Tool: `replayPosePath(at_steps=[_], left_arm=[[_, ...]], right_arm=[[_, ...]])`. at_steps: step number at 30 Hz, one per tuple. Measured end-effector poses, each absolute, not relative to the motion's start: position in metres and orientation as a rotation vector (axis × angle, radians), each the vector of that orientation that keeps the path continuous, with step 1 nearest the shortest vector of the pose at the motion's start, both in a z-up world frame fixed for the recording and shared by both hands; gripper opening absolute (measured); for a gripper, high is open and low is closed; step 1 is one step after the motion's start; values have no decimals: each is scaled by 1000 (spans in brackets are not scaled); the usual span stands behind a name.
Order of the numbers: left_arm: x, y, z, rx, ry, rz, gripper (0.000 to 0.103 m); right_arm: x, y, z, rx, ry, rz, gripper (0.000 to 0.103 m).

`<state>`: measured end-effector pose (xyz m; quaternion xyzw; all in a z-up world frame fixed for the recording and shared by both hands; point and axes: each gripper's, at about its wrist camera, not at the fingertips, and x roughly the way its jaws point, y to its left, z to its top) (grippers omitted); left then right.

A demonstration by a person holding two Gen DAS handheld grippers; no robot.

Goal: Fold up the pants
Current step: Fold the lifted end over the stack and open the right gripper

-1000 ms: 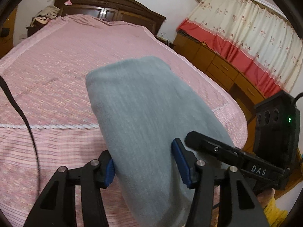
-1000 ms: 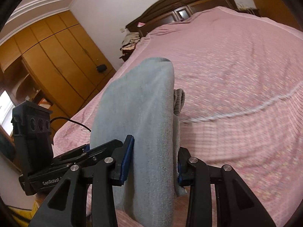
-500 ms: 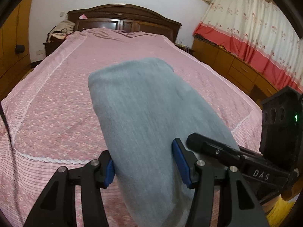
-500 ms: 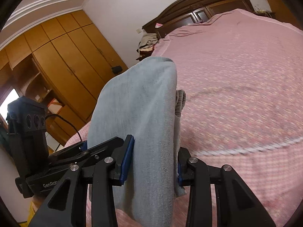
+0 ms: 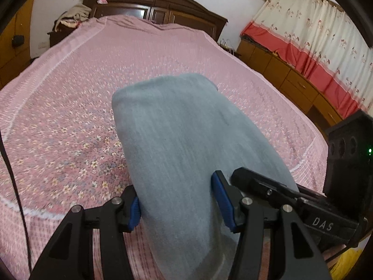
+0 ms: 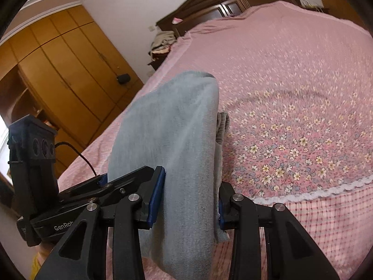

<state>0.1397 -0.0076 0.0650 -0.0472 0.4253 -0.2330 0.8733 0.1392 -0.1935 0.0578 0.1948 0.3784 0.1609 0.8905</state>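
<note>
Both tools (image 5: 179,207) (image 6: 188,200) clamped on pants (image 5: 186,140); bed (image 5: 70,93) beyond

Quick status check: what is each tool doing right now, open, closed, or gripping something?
Left tool: closed on the folded grey pants, over the pink bedspread.
Right tool: closed on the same pants.

Bed (image 5: 70,121) under pink floral bedspread (image 6: 291,121)

Bedspread is lying flat across the mattress, running up to the dark wooden headboard (image 5: 163,7); white trim line (image 6: 326,192) is crossing its near end; checked border is showing below that.
</note>
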Motion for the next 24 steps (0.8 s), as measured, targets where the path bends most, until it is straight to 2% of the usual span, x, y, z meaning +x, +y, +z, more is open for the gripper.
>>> replayPosePath(at_steps=[7, 11, 17, 24], left_arm=[[171, -13, 22, -63, 953, -478, 61], [169, -11, 16, -63, 934, -489, 62], [155, -1, 33, -47, 894, -444, 62], [151, 17, 52, -121, 796, -383, 61]], right_arm=[[167, -186, 26, 404, 857, 274, 39], [170, -188, 16, 396, 869, 279, 40], [156, -202, 33, 372, 850, 315, 40], [136, -223, 69, 340, 685, 273, 38]])
